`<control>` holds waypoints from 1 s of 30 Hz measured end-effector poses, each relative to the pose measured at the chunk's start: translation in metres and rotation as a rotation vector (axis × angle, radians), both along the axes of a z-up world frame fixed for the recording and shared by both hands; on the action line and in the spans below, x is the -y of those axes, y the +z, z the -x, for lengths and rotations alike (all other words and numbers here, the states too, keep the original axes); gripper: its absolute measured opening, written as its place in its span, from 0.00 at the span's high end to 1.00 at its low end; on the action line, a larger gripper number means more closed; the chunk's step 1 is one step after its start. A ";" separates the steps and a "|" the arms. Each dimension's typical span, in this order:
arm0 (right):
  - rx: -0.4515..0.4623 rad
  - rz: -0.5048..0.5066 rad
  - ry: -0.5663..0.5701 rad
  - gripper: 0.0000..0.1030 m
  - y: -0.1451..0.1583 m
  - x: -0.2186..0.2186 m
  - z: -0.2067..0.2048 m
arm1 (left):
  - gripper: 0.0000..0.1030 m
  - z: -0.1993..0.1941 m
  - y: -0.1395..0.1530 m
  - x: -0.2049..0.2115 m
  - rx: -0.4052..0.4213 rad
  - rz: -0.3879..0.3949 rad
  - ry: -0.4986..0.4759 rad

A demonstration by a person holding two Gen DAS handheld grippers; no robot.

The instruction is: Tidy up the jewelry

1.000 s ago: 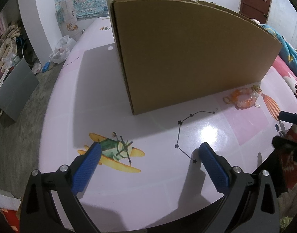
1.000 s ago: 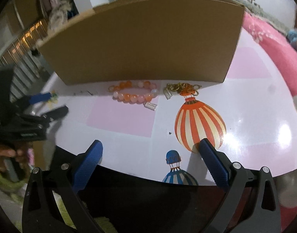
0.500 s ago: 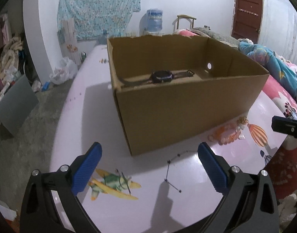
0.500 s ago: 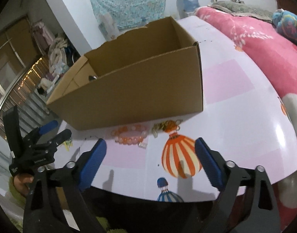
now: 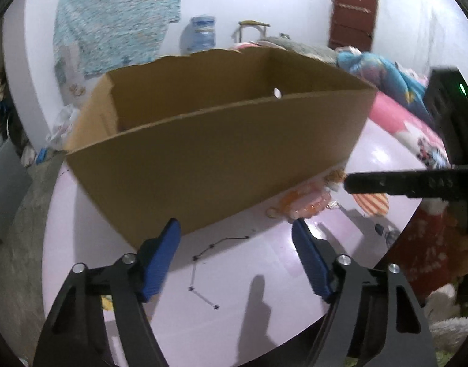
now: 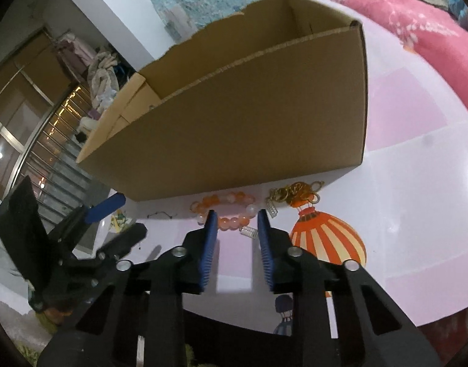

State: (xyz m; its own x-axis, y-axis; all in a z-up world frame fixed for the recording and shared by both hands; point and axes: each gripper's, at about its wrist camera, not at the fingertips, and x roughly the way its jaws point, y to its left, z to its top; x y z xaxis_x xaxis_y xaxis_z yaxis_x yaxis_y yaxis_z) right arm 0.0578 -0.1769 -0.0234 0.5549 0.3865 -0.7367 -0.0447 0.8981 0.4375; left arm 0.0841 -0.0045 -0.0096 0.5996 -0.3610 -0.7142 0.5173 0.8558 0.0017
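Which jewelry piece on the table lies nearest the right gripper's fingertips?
The orange-and-white bead bracelet, just beyond the right gripper; the gold chain lies farther right.

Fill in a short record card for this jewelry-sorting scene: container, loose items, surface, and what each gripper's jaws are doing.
container: open cardboard box on the table
loose items: orange bead bracelet, gold chain, both lying on the table beside the box
surface: pink printed table
left gripper: jaws open, empty, just been closing
right gripper: jaws narrow, just been closing, empty, above the bracelet

Dim, motion-blurred, fisheye-warped edges, tabletop glare
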 end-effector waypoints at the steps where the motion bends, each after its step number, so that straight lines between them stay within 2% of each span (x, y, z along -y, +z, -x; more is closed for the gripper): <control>1: -0.009 0.001 0.001 0.80 0.000 -0.001 -0.002 | 0.37 -0.001 -0.001 0.003 0.002 -0.008 -0.006; 5: 0.011 0.019 -0.013 0.81 0.007 0.000 -0.004 | 0.44 -0.006 0.005 0.007 0.020 0.017 -0.016; 11: 0.089 0.056 -0.050 0.81 0.027 0.014 -0.013 | 0.46 -0.020 0.009 0.000 -0.008 0.067 -0.002; 15: 0.115 0.084 -0.060 0.81 0.028 0.011 -0.030 | 0.46 -0.033 0.010 -0.003 0.008 0.083 0.009; 18: 0.112 0.068 -0.071 0.79 0.029 0.011 -0.037 | 0.46 -0.048 0.006 -0.004 0.005 0.082 0.039; 23: 0.099 0.132 0.006 0.78 0.023 -0.013 -0.022 | 0.46 -0.041 0.003 -0.012 -0.034 0.108 0.027; 30: 0.040 0.331 0.175 0.80 0.000 -0.054 -0.010 | 0.46 -0.018 -0.016 -0.011 -0.124 0.118 -0.009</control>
State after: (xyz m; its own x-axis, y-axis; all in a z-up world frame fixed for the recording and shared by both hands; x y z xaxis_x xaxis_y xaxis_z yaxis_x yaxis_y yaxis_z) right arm 0.0681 -0.1226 -0.0230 0.5324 0.2229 -0.8166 -0.2214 0.9678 0.1198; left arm 0.1023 0.0064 -0.0256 0.5055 -0.4520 -0.7350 0.5150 0.8415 -0.1632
